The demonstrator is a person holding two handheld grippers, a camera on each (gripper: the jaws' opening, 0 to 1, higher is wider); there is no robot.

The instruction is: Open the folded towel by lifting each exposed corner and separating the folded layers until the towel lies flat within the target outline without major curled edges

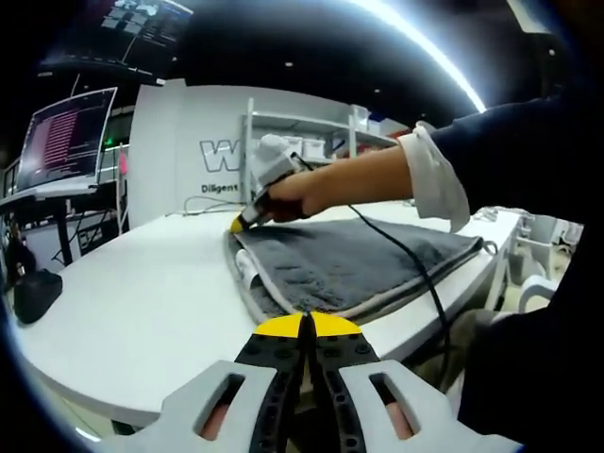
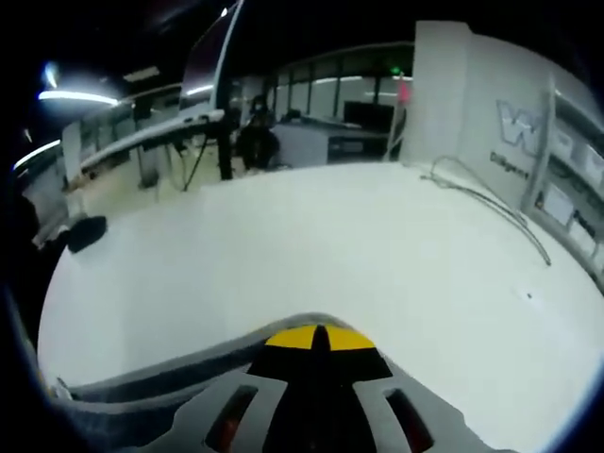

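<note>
so the grey towel (image 1: 354, 264) sits folded by the worktop (image 1: 142, 293) near edge, left claw (image 1: 307, 326) pinched on its near hem, right claw (image 1: 238, 223) clamped on the far corner, looks like pulling apart lengthwise opens it
</note>
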